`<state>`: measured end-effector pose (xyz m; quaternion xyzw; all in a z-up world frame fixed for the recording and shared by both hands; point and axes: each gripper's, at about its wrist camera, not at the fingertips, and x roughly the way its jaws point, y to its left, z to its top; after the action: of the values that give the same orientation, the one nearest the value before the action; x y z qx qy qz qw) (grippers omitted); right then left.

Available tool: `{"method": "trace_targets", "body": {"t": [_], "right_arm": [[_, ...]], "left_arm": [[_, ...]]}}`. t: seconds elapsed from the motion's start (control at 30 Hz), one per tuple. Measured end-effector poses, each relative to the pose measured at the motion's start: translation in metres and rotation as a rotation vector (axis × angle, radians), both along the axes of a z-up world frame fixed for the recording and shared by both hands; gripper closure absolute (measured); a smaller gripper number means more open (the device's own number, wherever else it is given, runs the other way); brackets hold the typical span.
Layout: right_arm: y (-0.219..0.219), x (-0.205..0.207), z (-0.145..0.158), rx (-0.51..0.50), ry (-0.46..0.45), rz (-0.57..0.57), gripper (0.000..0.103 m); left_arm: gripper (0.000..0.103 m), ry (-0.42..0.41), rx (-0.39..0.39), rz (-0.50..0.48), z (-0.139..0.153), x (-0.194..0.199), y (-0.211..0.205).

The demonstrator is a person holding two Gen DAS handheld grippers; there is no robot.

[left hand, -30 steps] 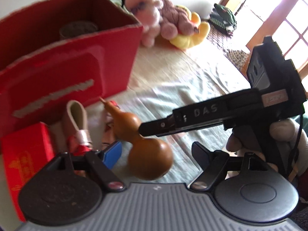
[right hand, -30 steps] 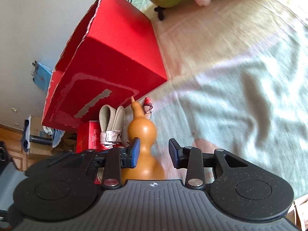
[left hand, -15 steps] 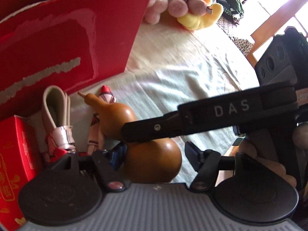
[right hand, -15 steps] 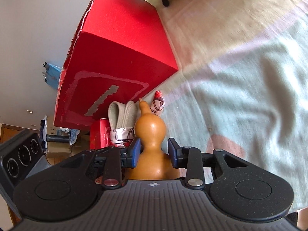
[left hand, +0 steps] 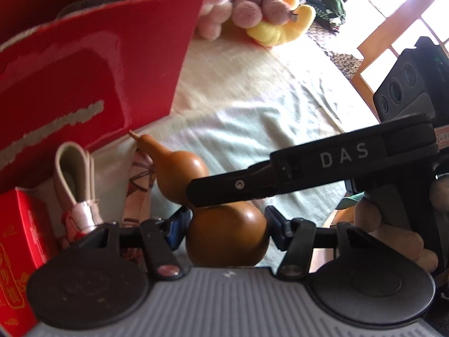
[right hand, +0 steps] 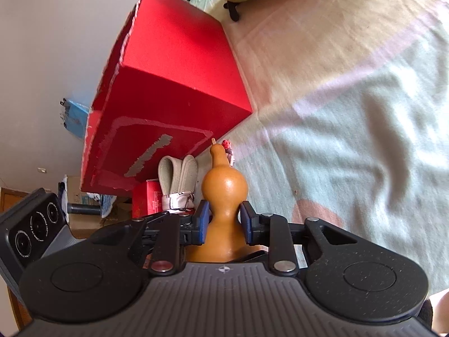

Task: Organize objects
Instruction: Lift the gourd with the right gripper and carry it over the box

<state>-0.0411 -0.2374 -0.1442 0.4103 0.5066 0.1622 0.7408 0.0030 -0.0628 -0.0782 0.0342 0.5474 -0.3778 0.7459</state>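
Note:
A brown gourd (left hand: 179, 168) stands on the pale bedcloth (left hand: 252, 123) in front of a big open red box (left hand: 84, 70). My left gripper (left hand: 226, 224) has its blue pads pressed against both sides of the gourd's lower bulb. One black finger (left hand: 280, 174) of the right gripper crosses the gourd's waist from the right. In the right wrist view, my right gripper (right hand: 224, 219) is shut on the gourd (right hand: 224, 188) at its narrow waist. The red box (right hand: 174, 84) rises just behind it.
Left of the gourd are folded beige insoles tied with pink ribbon (left hand: 73, 174), a small red carton (left hand: 16, 238) and a patterned figure (left hand: 139, 185). Plush toys (left hand: 252, 5) lie at the back. A hand (left hand: 393, 233) holds the right gripper. A window lies far right.
Both grippers have moved in on the gourd. The right jaws narrowed onto its waist, and the left jaws narrowed from wide apart to touching the lower bulb.

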Motion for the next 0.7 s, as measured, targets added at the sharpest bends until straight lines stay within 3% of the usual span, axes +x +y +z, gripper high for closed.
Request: {"method": "trace_targets", "body": {"t": [0.37, 0.53, 0.7], "right_arm": [[-0.020, -0.030, 0.058, -0.044, -0.110, -0.084, 0.077], [-0.027, -0.039, 0.094, -0.065, -0.201, -0.125, 0.077], [-0.019, -0.022, 0.134, -0.127, -0.313, -0.147, 0.077]], "left_arm": [[0.044, -0.100, -0.113, -0.131, 0.055, -0.011, -0.014], [0.044, -0.197, -0.175, -0.171, 0.093, -0.015, -0.017], [0.044, -0.301, -0.227, -0.145, 0.134, 0.000, -0.006]]}}
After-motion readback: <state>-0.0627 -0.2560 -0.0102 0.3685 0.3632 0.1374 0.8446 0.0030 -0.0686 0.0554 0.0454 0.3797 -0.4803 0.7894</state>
